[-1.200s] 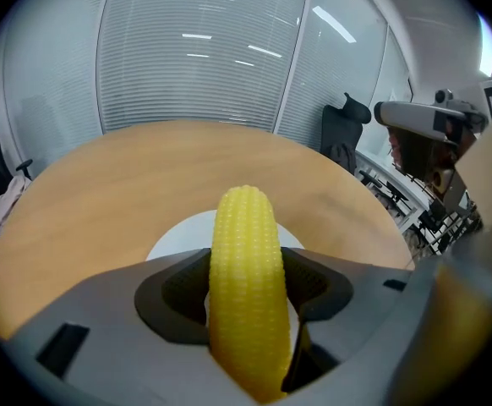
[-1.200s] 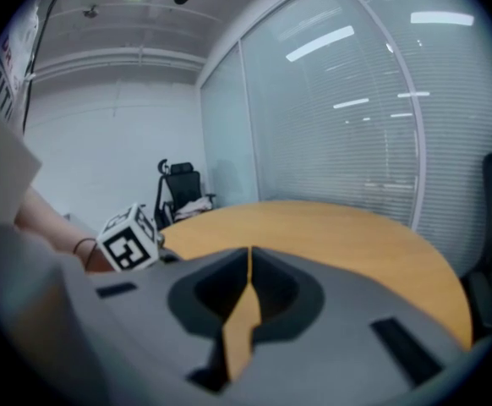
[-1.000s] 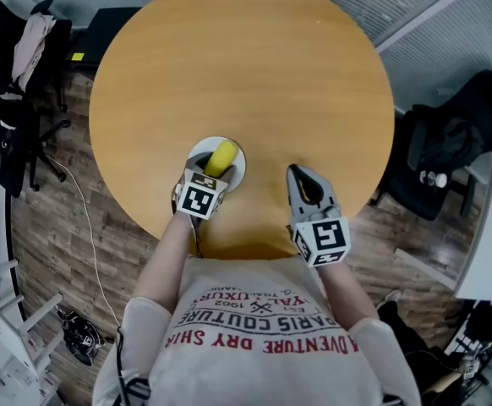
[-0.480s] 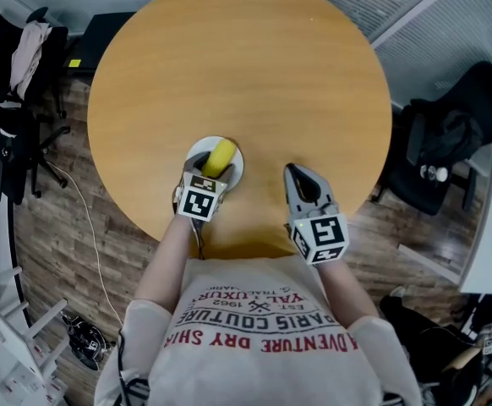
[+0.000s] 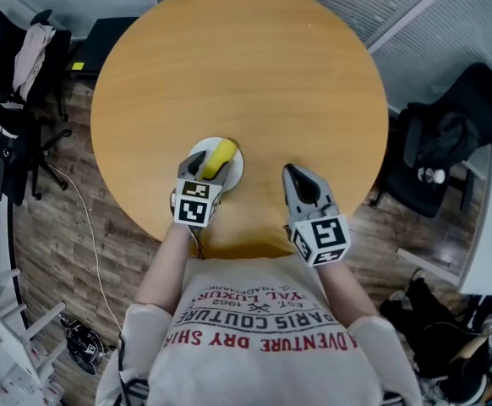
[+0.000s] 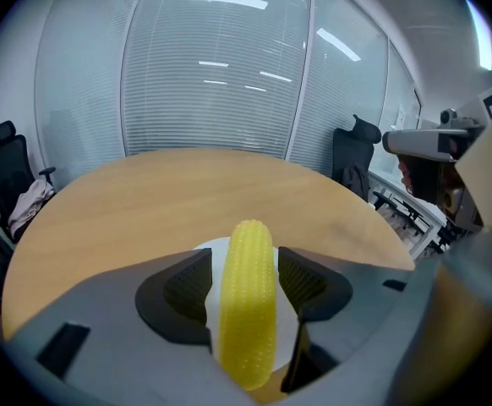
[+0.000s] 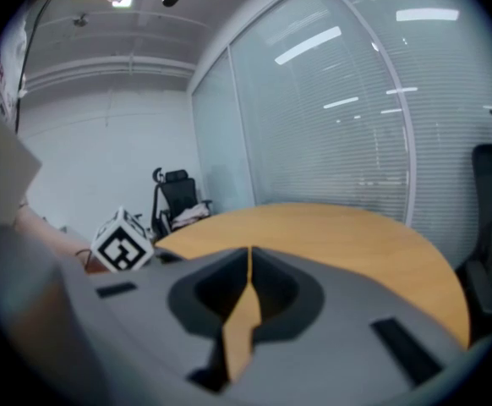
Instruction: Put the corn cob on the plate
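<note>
Corn cob [image 5: 220, 157] lies on white plate [image 5: 237, 168] near tabletop's [image 5: 246, 74] near edge, left gripper [image 5: 210, 171] slightly parted around it, right gripper [image 5: 302, 179] closed, empty; seemingly only withdrawal remains.

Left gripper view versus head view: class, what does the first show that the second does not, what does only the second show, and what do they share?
Only the left gripper view: the left gripper with its jaws apart either side of the corn cob. Only the head view: the person's printed shirt and the wooden floor. Both: the corn cob lying on the white plate, on the table.
</note>
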A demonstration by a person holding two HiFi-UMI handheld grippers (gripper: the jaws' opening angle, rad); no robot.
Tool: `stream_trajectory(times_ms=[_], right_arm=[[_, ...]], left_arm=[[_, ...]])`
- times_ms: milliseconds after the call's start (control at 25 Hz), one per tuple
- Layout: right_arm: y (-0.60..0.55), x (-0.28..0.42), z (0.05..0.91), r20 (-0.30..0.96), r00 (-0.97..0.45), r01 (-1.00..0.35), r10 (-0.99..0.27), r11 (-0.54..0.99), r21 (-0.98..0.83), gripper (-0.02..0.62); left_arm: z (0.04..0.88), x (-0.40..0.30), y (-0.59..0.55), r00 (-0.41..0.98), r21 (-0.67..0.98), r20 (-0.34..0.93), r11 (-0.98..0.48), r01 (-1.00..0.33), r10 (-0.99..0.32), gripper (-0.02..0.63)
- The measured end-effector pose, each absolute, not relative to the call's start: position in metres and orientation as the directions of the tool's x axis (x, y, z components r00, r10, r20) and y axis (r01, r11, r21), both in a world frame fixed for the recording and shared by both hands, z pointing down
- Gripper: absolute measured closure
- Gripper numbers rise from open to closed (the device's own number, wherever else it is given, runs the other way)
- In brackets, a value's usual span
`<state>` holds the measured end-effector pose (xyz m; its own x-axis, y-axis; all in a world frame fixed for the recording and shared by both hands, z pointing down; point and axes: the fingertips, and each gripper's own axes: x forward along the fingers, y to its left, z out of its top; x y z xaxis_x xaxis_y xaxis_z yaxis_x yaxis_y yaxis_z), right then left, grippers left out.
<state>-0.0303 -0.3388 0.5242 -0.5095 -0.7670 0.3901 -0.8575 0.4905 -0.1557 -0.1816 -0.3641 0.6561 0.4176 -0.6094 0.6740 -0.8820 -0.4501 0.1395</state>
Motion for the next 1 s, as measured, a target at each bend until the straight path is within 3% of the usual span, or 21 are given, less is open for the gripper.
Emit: stream_trajectory(times_ms=[360,600,1000], right_arm=[[-0.329,-0.039,0.494,0.329,-0.541,-0.840,-0.774,0.520,-0.156,0.565],[-0.318,-0.041,0.476,0.283,-0.547,-0.835,-0.787,0.535,-0.127,0.565],[-0.302,-0.048,0.450,0.217,-0.582,-0.811,-0.784,0.579,-0.081,0.565]], left_arm=[[0.596,-0.182,-0.354,0.405,0.068,0.559,-0.447,-0.892,-0.723,0.562],[0.548,-0.185,-0.339,0.425,0.043,0.460,-0.459,-0.888,-0.779,0.571],[0.431,-0.195,-0.308,0.483,-0.011,0.131,-0.489,-0.872,-0.865,0.574]])
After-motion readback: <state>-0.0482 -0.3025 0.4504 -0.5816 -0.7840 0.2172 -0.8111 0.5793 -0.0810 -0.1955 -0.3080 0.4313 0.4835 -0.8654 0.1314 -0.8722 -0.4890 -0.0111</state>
